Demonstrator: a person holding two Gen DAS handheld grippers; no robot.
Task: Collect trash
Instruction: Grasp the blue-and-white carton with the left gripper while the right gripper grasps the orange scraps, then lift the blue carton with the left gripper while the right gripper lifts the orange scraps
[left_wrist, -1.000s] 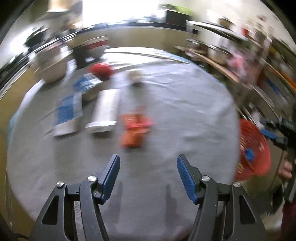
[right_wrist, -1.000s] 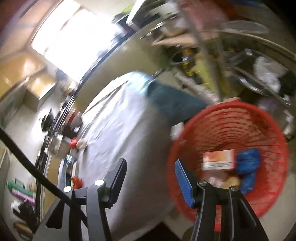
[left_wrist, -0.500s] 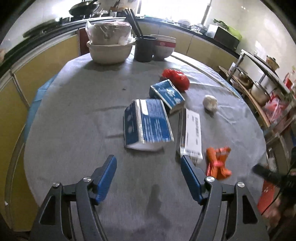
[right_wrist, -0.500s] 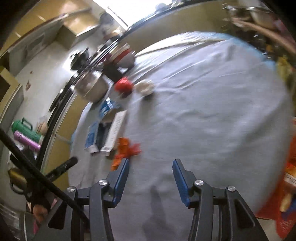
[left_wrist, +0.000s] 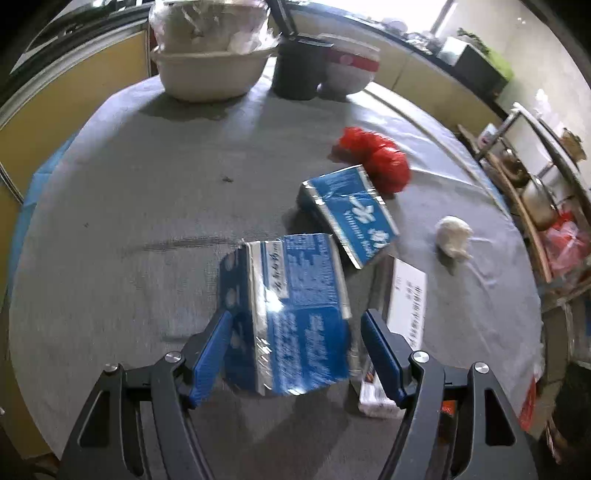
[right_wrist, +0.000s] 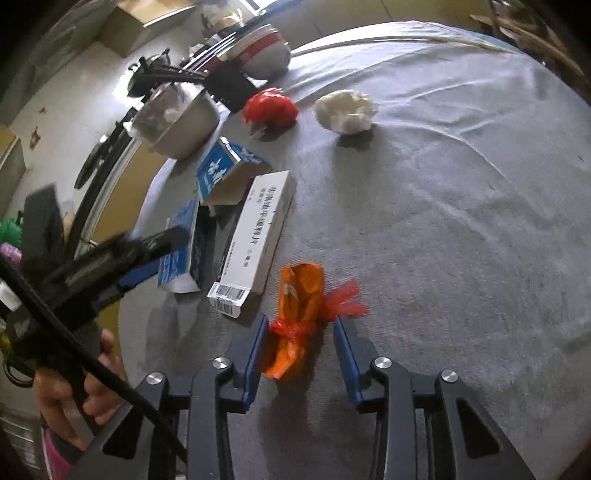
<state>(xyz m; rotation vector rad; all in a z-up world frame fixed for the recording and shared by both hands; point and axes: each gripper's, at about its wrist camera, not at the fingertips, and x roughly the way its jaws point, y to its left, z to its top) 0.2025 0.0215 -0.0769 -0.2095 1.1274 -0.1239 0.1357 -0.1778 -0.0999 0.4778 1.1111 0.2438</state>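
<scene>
left wrist: left claw (left_wrist: 295, 350) spread wide around the blue carton (left_wrist: 284, 314) near the desk (left_wrist: 147, 184) edge, not yet gripped | right wrist: right claw (right_wrist: 299, 354) open astride the orange wrapper (right_wrist: 299, 310) | five pieces uncollected, none lifted

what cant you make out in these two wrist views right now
- Left wrist: the near end of the white box is hidden behind the left gripper.
- Left wrist: printing on the blue carton is blurred and glared out.
- Right wrist: contents of the steel bowl are blurred.
- Right wrist: whether either pad touches the orange wrapper is unclear.
</scene>
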